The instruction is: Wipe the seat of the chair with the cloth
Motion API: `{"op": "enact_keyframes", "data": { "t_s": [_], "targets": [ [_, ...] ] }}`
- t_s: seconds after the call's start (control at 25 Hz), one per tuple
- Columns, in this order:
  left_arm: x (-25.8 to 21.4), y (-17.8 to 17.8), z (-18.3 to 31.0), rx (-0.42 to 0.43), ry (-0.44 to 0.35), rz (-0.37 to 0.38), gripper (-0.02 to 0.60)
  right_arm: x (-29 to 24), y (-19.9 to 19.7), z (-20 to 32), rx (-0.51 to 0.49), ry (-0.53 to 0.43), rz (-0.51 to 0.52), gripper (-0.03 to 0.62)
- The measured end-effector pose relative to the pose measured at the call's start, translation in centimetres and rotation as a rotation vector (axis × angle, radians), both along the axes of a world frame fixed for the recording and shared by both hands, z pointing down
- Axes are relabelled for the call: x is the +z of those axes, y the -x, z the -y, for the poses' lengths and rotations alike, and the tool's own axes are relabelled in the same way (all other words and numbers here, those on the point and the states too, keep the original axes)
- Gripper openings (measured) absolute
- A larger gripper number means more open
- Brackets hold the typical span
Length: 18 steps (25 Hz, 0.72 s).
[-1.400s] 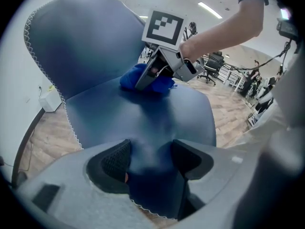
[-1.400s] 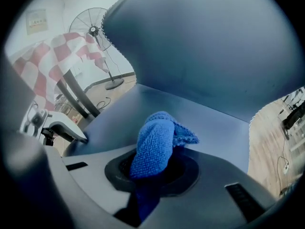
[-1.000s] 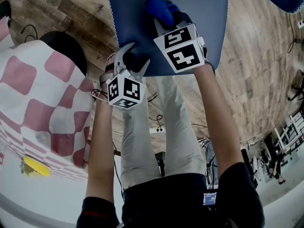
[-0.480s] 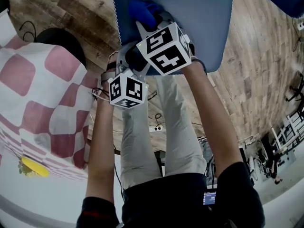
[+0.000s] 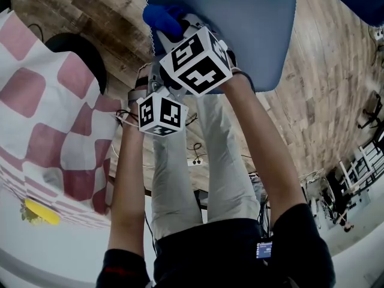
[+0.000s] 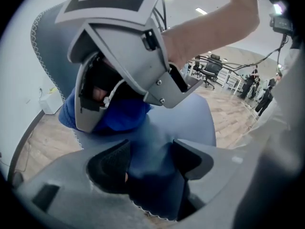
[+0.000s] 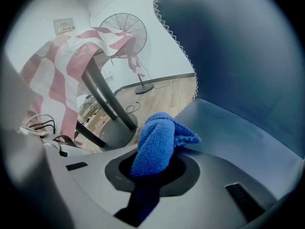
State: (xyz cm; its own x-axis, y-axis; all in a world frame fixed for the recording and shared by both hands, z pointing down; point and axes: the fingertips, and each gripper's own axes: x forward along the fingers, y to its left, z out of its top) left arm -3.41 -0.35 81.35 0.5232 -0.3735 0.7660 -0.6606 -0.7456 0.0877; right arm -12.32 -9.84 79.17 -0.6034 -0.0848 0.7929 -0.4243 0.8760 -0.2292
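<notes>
The chair's blue seat [image 5: 252, 35] fills the top of the head view. My right gripper [image 5: 174, 29] is shut on a bunched blue cloth [image 5: 159, 15], which rests on the seat near its front left corner. In the right gripper view the cloth [image 7: 158, 144] sticks up from between the jaws of that gripper [image 7: 151, 175], over the seat [image 7: 248, 142]. My left gripper [image 5: 158, 80] is at the seat's front edge, just below the right one. Its jaws [image 6: 150, 163] stand open with the seat's stitched edge [image 6: 190, 123] between them, and the cloth [image 6: 114, 118] lies just ahead.
A red-and-white checked cloth [image 5: 54, 119] covers a table at the left; its black leg and base [image 7: 109, 116] stand close to the chair. A standing fan [image 7: 125, 30] is by the wall. Cables [image 5: 198, 155] lie on the wooden floor by the person's legs [image 5: 204, 179].
My right gripper has slid the cloth leftward across the seat, toward its front left corner. The left gripper has stayed at the front edge.
</notes>
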Motion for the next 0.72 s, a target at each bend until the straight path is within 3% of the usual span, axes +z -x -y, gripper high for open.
{"op": "enact_keyframes", "data": {
  "t_s": [0.24,0.36,0.52,0.6,0.72],
  "targets": [
    [-0.1,-0.1,0.1,0.0,-0.015,-0.002,0.281,-0.5,-0.5,0.1,0.003,-0.008,-0.004,0.049],
    [-0.3,-0.1,0.1,-0.032,-0.035,0.014,0.278,-1.2,-2.0,0.2,0.048,0.0,-0.004,0.049],
    [-0.5,0.5,-0.3,-0.093,0.005,0.049,0.268,-2.3,-5.3,0.1,0.144,0.01,-0.01,0.049],
    [-0.8,1.2,-0.3,-0.126,0.031,0.049,0.211,-2.7,-7.6,0.0,0.204,0.024,-0.019,0.049],
    [-1.9,2.5,-0.9,-0.166,0.075,0.05,0.173,-3.7,-11.0,-0.4,0.273,0.05,-0.036,0.049]
  ]
}}
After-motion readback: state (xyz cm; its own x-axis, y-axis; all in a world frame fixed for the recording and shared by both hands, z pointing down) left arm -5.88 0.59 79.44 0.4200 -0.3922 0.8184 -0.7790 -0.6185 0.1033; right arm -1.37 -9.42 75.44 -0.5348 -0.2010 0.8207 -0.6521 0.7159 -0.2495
